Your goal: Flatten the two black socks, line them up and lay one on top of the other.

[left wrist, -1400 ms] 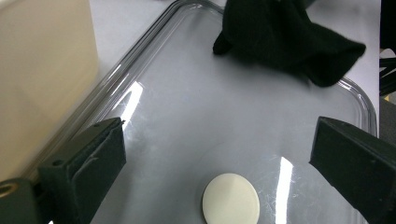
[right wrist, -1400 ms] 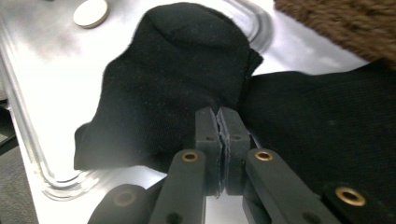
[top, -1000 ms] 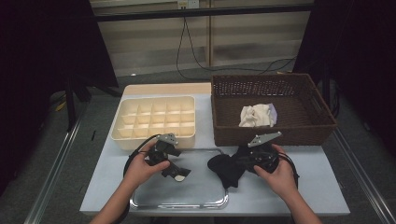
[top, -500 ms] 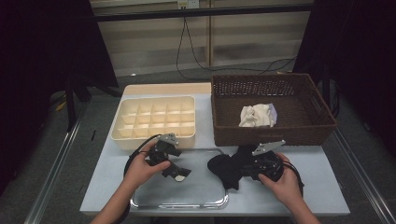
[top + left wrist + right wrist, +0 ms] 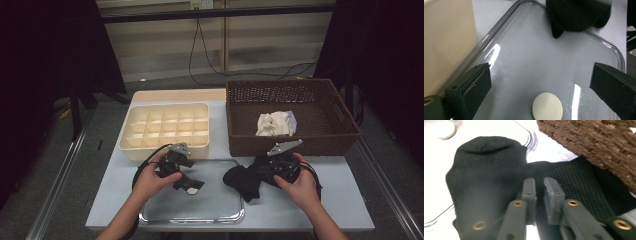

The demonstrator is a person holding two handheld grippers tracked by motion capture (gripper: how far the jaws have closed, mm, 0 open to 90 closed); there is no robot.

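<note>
The right hand-held gripper (image 5: 539, 185) pinches the black sock (image 5: 245, 178), which trails left onto the tray (image 5: 227, 216); the left hand-held gripper (image 5: 541, 82), spread, hangs just beside it.

Pale grey bench (image 5: 340, 200). On it: cream divided box (image 5: 165, 131) back left, brown wicker basket (image 5: 292, 117) back right, clear tray (image 5: 220, 210) at front centre. Black sock (image 5: 242, 180) lies across the tray's right rim onto the bench.
</note>
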